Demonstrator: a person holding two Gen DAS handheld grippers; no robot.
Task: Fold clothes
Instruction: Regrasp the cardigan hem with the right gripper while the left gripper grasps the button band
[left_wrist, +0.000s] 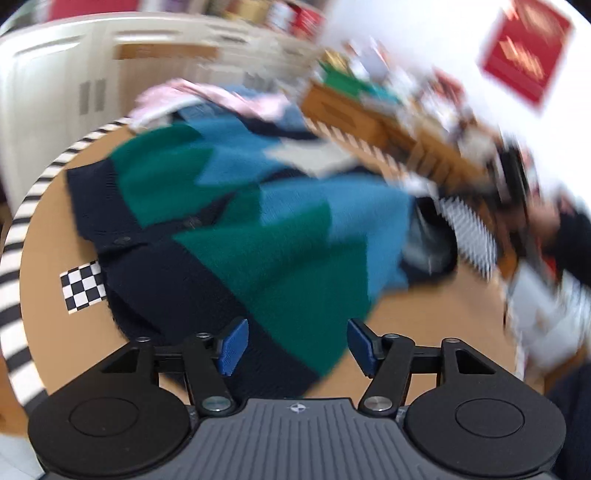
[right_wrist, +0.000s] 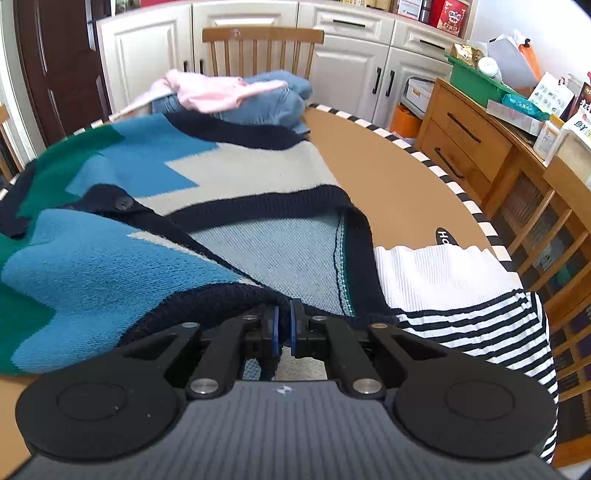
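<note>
A knitted cardigan (right_wrist: 122, 221) in blue, green, cream and navy lies spread on the round brown table (right_wrist: 391, 184). My right gripper (right_wrist: 284, 325) is shut on the cardigan's navy edge near the neckline, at the table's near side. In the blurred left wrist view the cardigan (left_wrist: 258, 236) lies ahead, and my left gripper (left_wrist: 295, 345) is open and empty just above its green and navy hem.
A folded white and navy-striped garment (right_wrist: 465, 295) lies right of the cardigan. A pile of pink and blue clothes (right_wrist: 236, 96) sits at the table's far side by a wooden chair (right_wrist: 262, 44). A wooden sideboard (right_wrist: 509, 155) with clutter stands at the right. A checkerboard marker (left_wrist: 83, 286) is on the table.
</note>
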